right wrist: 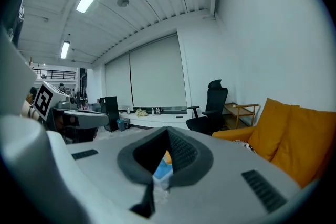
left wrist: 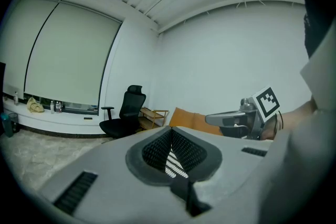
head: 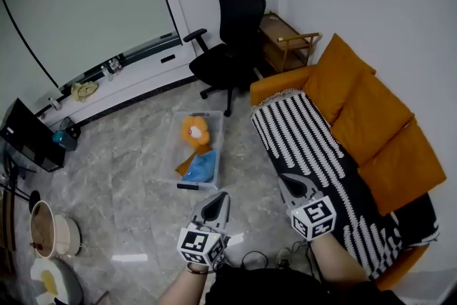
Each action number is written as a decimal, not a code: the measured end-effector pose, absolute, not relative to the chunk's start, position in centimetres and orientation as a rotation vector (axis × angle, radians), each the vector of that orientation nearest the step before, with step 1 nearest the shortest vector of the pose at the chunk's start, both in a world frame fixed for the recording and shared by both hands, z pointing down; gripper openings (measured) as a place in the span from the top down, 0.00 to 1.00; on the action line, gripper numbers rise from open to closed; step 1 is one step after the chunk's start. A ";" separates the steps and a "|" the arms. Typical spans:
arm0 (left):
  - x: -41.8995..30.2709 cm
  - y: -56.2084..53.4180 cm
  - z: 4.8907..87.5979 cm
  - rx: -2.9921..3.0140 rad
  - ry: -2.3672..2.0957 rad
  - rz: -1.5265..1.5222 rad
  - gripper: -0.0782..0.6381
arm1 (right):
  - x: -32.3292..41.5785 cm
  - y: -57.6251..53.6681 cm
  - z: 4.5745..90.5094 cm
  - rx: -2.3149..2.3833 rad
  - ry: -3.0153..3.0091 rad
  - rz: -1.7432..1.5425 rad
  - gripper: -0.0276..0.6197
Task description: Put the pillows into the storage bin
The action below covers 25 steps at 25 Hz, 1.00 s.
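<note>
- On the sofa (head: 275, 89) at the right of the scene, three orange pillows (head: 371, 116) lean in a row against the backrest, behind a striped blanket (head: 314, 146).
- We read the long axis of this row as going from far left to near right, along the sofa back.
- The right gripper (head: 284, 181) is the nearer one to the pillows, which lie to its right and somewhat farther. The blanket lies between them, so they are well apart.
- The left gripper (head: 223, 198) is closer to the storage bin (head: 171, 148), which stands on the floor just beyond it, slightly to the left.
- The bin already holds an orange cushion (head: 194, 131) and a blue cushion (head: 203, 166).
- Both grippers have their jaws pressed together, with nothing between them.
- We judge that the coming move is a reach to the right over the blanket, with the jaws opened first.
</note>
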<state>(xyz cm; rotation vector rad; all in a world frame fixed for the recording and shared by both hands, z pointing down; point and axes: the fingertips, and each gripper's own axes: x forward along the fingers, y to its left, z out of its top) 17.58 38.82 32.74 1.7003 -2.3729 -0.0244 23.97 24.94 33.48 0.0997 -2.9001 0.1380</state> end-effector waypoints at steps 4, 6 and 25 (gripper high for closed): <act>15.6 39.6 31.9 1.727 -2.367 0.009 0.88 | 22.1 25.8 32.9 0.124 -2.917 0.163 0.95; 14.6 39.8 31.8 1.728 -2.366 0.006 0.88 | 21.4 26.1 33.0 0.129 -2.919 0.173 0.95; 12.9 39.4 33.0 1.748 -2.324 0.000 0.88 | 20.9 25.1 34.7 0.198 -2.873 0.212 0.95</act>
